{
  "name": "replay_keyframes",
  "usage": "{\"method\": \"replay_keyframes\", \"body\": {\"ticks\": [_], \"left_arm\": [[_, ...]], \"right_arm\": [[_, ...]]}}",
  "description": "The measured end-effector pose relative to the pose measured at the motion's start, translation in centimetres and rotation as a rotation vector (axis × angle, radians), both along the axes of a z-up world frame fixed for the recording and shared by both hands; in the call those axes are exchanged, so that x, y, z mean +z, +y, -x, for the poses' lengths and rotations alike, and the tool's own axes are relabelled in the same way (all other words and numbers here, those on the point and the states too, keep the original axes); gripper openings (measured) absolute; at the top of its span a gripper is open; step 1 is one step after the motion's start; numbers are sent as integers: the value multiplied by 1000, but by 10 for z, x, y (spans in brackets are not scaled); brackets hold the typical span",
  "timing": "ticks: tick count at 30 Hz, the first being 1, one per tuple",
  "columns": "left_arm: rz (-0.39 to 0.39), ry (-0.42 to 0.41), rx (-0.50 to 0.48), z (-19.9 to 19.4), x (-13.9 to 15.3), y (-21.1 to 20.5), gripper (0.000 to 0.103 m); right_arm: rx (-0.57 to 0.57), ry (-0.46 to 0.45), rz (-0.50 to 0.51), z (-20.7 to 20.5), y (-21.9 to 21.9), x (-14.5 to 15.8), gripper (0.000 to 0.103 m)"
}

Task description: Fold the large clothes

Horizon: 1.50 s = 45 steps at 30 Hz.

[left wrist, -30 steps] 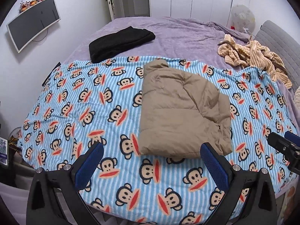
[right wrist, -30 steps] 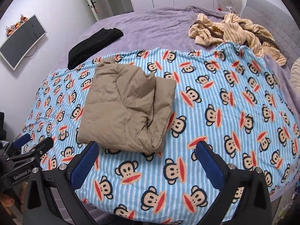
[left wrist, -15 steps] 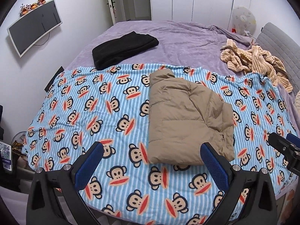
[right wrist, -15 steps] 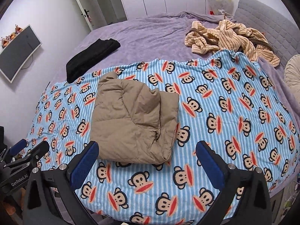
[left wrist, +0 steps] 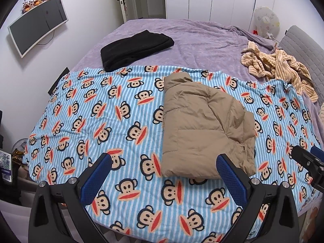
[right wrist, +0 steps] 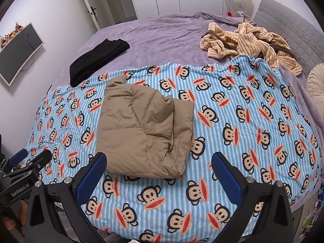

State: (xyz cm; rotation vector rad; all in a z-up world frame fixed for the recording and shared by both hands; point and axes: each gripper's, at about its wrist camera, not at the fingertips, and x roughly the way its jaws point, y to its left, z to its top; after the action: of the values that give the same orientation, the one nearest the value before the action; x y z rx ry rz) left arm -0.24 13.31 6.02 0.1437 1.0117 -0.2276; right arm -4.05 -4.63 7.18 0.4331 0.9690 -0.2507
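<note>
While the jacket is lying folded, both claws are hovering wide open, empty, needing only a clean retreat.

We see the jacket lying folded on the blanket, which covers the near part of the bed. Beyond the blanket's far edge, a folded garment lies on the bed at the far left and a crumpled robe at the far right, with a fan behind it and the headboard to its right; a screen hangs on the left wall. Our left gripper and right gripper sit at the near edge with jaws spread, each apart from the jacket, the left one's near edge just beside the jacket's near right corner in its own view.
</note>
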Motion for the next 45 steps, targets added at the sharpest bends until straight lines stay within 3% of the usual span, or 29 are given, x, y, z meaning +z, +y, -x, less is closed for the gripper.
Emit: {"method": "replay_keyframes", "body": {"ticks": [45], "left_arm": [[-3,6,0,-1,-2,0,103]], "right_arm": [[9,5,0,-2,-4,1,103]]}}
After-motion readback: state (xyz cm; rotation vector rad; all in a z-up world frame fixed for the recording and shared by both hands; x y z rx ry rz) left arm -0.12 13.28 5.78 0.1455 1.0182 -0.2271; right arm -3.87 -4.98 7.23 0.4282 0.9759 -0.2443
